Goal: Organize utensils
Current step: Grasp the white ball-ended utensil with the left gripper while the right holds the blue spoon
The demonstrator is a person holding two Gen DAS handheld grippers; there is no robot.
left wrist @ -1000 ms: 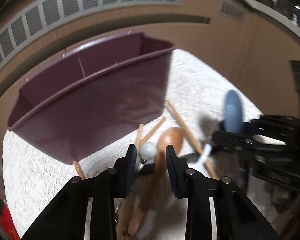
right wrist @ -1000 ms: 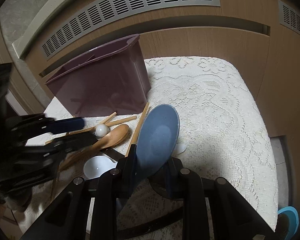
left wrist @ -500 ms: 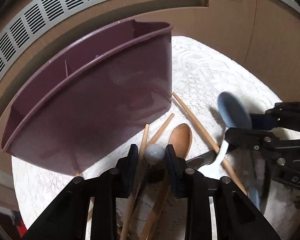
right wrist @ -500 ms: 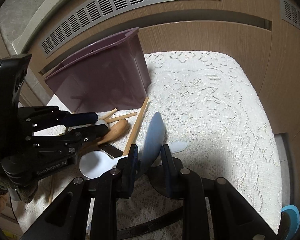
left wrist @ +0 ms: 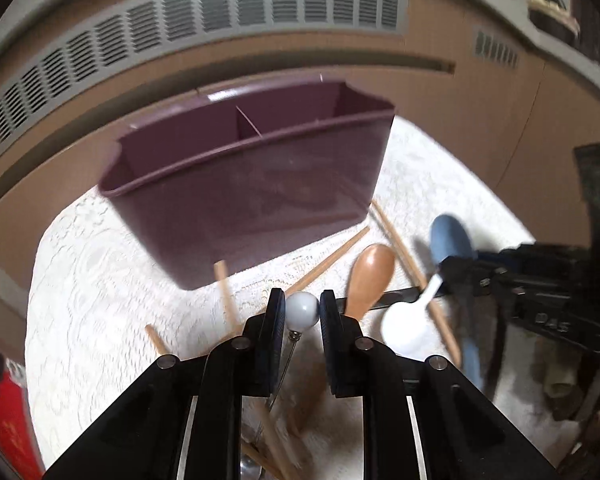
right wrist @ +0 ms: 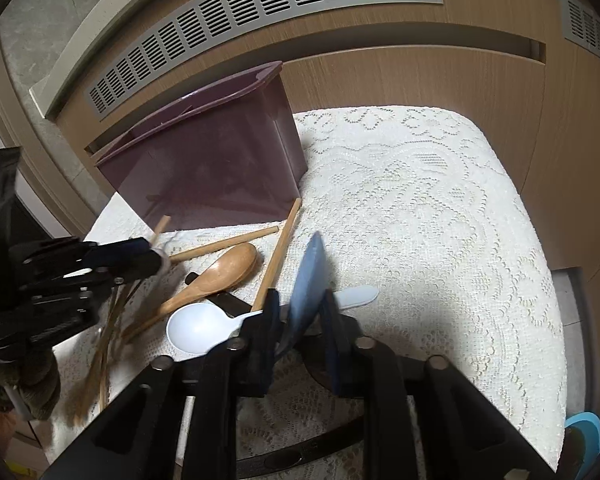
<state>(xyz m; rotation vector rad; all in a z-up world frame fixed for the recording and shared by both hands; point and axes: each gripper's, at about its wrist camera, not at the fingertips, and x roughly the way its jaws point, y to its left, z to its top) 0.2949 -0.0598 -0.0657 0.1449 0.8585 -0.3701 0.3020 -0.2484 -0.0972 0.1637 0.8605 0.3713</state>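
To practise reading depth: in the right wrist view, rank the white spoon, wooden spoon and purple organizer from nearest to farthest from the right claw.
1. White spoon, just left of the right claw.
2. Wooden spoon, farther up-left.
3. Purple organizer, at the back by the wall.

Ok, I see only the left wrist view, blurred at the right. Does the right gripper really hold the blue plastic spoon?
Observer: Yes. The right gripper is shut on the blue plastic spoon, whose bowl stands edge-on between its fingers.
Operator: Good; my left gripper holds the white ball-headed metal pick. Is the white plastic spoon free?
Observer: The white plastic spoon lies on the white lace cloth; its handle passes behind the right fingers and comes out beyond them, seemingly ungripped.
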